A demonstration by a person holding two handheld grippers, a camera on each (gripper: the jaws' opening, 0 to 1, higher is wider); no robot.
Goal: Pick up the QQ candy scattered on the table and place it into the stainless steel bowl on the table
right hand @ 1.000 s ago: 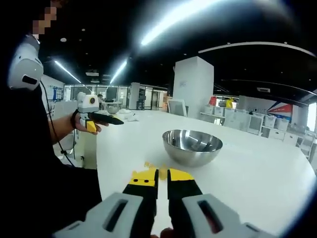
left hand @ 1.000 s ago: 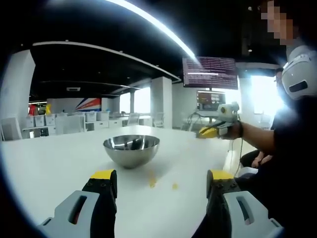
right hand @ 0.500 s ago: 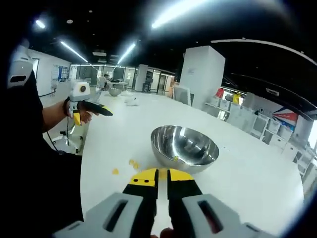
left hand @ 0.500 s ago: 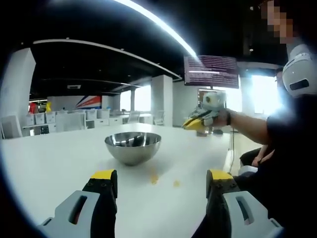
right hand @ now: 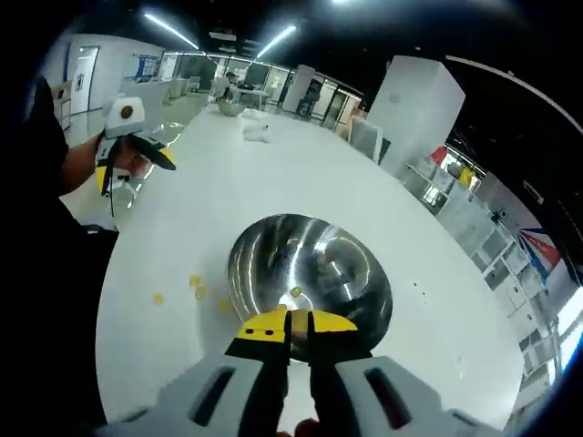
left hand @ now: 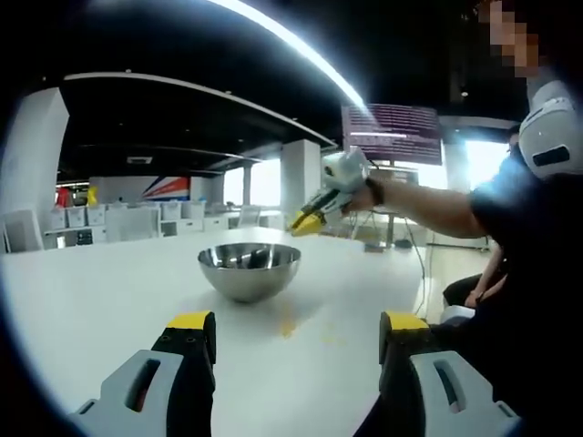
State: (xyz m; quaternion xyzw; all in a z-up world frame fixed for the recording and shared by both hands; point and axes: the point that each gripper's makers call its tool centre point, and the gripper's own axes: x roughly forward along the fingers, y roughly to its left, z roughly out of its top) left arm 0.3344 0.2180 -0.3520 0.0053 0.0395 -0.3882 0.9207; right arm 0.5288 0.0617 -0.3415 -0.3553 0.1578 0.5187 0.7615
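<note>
The stainless steel bowl [left hand: 250, 269] [right hand: 310, 273] stands on the white table [left hand: 100, 300]. My right gripper [right hand: 291, 320] hangs tilted down over the bowl's near rim. Its jaws are pressed together on a small yellow QQ candy that barely shows between them. In the left gripper view a hand holds that gripper [left hand: 319, 211] above the bowl's right side. One candy [right hand: 295, 291] lies inside the bowl. Several loose candies [right hand: 196, 284] [left hand: 289, 328] lie on the table beside it. My left gripper [left hand: 298, 323] is open and holds nothing, low over the table near the person.
The person's arm [left hand: 428, 211] and dark torso [left hand: 537, 300] fill the right of the left gripper view. The table edge [right hand: 105, 300] runs close to the scattered candies. White items [right hand: 258, 132] sit far down the table. Chairs and storage boxes stand beyond it.
My right gripper has risen and moved from the table's edge to above the bowl, tilting downward. The left gripper has stayed in place, still open.
</note>
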